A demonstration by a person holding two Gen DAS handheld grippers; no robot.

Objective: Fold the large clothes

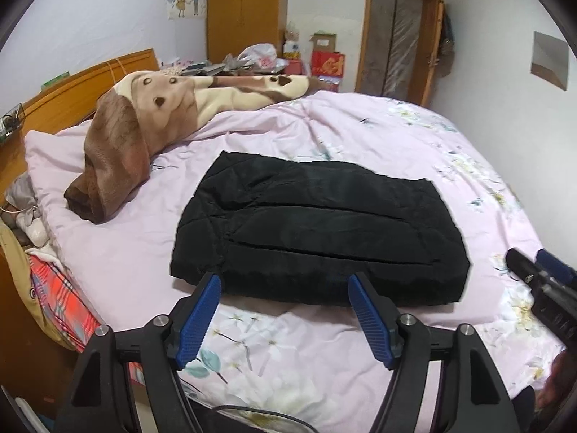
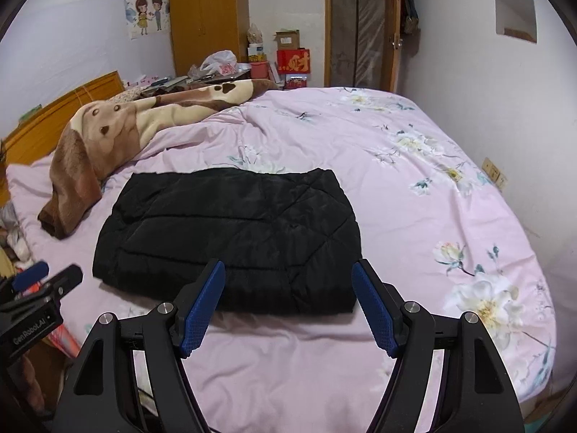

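A black quilted jacket [image 1: 317,231] lies folded into a thick rectangle on the pink floral bed cover [image 1: 288,353]; it also shows in the right wrist view [image 2: 230,241]. My left gripper [image 1: 285,281] is open and empty, held just short of the jacket's near edge. My right gripper [image 2: 288,270] is open and empty, also just short of the near edge. Each gripper shows at the side of the other's view: the right one [image 1: 541,274], the left one [image 2: 47,278].
A brown and cream fleece blanket [image 1: 137,137] lies bunched at the head of the bed, left of the jacket. A wooden headboard [image 1: 72,93] is behind it. Wardrobe [image 2: 209,18], boxes and a door [image 2: 357,25] stand at the far wall. Clutter lies beside the bed's left edge [image 1: 47,288].
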